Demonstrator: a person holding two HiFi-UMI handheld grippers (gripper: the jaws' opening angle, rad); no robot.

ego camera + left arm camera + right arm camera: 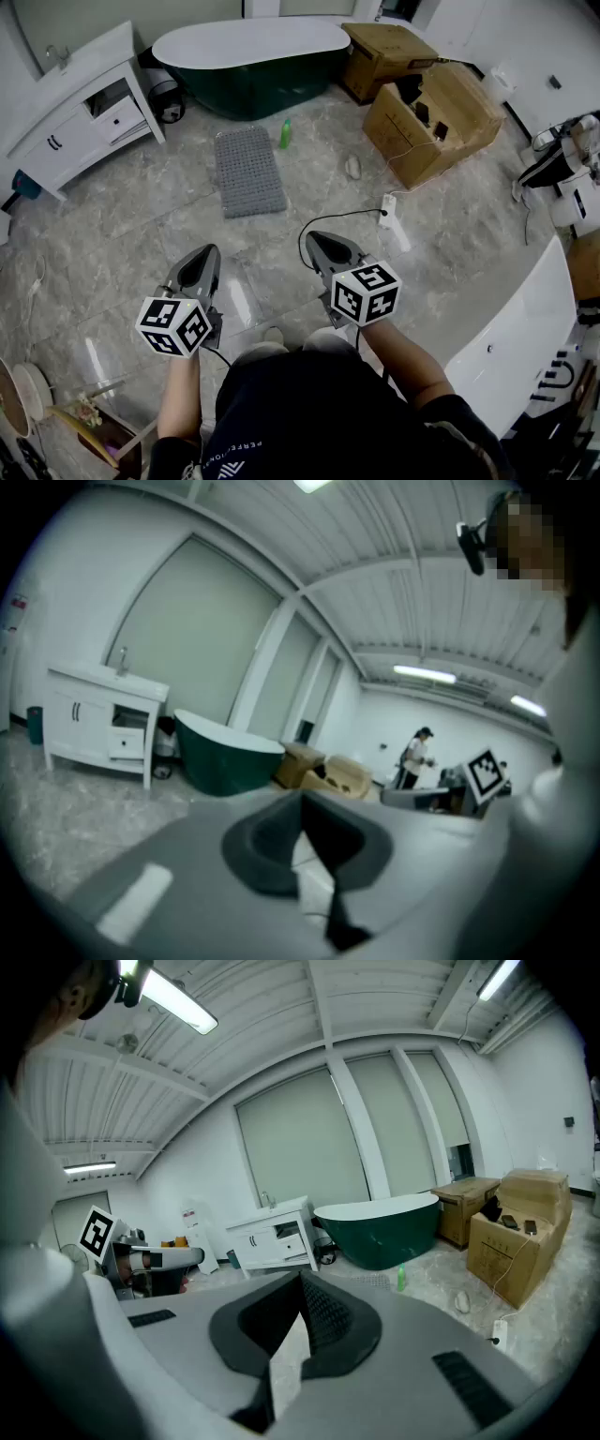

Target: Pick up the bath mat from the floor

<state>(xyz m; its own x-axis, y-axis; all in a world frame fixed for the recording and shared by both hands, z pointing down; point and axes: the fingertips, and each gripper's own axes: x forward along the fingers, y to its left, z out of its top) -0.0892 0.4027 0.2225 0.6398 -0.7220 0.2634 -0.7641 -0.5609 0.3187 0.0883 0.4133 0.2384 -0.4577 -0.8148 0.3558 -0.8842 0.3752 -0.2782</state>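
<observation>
both claws were clenched shut with nothing between the jaws. my left claw point(212, 249) and my right claw point(310, 235) hung side by side above the floor point(122, 234), well short of the bath mat point(249, 171). the floor was glossy grey-beige marble tile in a bright bathroom showroom with white walls and a ribbed ceiling. the bath mat, grey and nubbly, lay flat on the tile ahead of me, well apart from both claws, its far end near a dark green bathtub point(248, 75) with a white rim. a small green bottle point(285, 134) stood upright just beside the mat's far right corner. a white vanity cabinet point(80, 117) stood to the left. cardboard boxes point(431, 122) sat to the right of the tub. a white power strip point(388, 211) with a black cable point(323, 220) lay on the tile close to my right claw, to the right of the mat. a white bathtub point(516, 347) stood at my right side.
</observation>
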